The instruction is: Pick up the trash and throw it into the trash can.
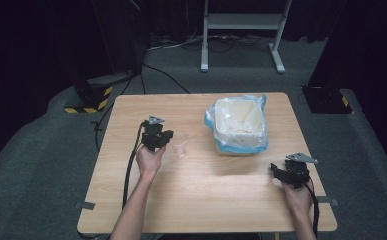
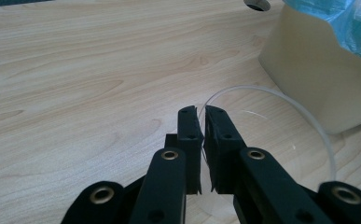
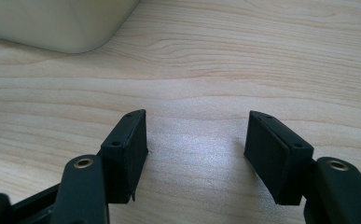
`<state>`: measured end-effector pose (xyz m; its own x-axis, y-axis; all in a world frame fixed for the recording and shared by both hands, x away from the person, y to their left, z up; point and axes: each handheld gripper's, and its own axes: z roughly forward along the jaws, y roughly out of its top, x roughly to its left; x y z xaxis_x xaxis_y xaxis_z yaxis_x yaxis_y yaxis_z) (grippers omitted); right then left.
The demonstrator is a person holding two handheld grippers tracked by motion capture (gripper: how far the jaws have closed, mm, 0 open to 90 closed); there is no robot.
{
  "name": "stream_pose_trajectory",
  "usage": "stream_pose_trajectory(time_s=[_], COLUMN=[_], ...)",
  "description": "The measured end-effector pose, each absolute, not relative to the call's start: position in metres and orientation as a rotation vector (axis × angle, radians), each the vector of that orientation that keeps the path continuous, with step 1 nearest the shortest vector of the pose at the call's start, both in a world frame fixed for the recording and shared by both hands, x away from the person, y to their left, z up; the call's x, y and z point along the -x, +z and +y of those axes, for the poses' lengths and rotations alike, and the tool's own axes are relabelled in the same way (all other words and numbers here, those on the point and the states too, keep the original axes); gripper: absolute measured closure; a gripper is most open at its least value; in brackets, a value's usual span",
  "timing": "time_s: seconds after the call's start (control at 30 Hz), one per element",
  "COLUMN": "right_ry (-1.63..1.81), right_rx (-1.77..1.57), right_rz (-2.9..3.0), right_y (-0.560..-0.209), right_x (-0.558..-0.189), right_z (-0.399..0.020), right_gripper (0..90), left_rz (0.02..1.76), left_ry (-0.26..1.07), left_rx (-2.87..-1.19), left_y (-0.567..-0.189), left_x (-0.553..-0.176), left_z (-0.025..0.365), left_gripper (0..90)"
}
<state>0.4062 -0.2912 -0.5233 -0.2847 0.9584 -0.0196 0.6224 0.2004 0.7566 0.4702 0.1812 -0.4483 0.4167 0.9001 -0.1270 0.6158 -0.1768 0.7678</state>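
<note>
A clear plastic cup [image 1: 180, 145] stands on the wooden table [image 1: 206, 200], left of centre. My left gripper [image 1: 168, 137] is at the cup's left side. In the left gripper view its jaws [image 2: 201, 112] are pinched together on the cup's thin rim [image 2: 271, 91], with the wall running between the pads. My right gripper [image 1: 280, 173] rests near the table's right front. In the right gripper view it [image 3: 194, 128] stands open with only bare wood between its fingers.
A cream bin lined with a blue bag [image 1: 241, 146] stands right of the cup, close to it [image 2: 318, 79], and ahead of the right gripper [image 3: 61, 23]. On the floor beyond the table are a white stand [image 1: 241, 22], black bases [image 1: 88, 97] and cables.
</note>
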Motion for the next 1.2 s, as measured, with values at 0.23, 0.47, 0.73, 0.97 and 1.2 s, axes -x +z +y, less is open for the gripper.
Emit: stream_pose_trajectory(time_s=[0.23, 0.47, 0.73, 0.97, 1.2], right_ry=[0.891, 0.891, 0.889, 0.889, 0.889], right_rx=[-1.467, -1.467, -1.467, -1.469, -1.467], right_rz=[1.985, 1.985, 1.986, 1.986, 1.986], right_y=[-0.523, -0.523, -0.523, -0.523, -0.523], right_x=[-0.406, -0.406, -0.406, -0.406, -0.406], right_z=[-0.291, -0.291, -0.291, -0.291, -0.291], right_gripper=[38.4, 38.4, 38.3, 38.3, 38.4], left_rz=[1.238, 1.183, 1.136, 1.115, 1.082], left_ry=[0.461, 0.464, 0.445, 0.412, 0.395], left_rx=[-1.902, -1.926, -1.903, -1.882, -1.871], left_y=[-0.441, -0.428, -0.414, -0.402, -0.384], left_x=[-0.466, -0.463, -0.462, -0.462, -0.462], left_z=[0.18, 0.176, 0.171, 0.169, 0.165], left_gripper=[85.7, 85.8, 85.9, 85.9, 85.9])
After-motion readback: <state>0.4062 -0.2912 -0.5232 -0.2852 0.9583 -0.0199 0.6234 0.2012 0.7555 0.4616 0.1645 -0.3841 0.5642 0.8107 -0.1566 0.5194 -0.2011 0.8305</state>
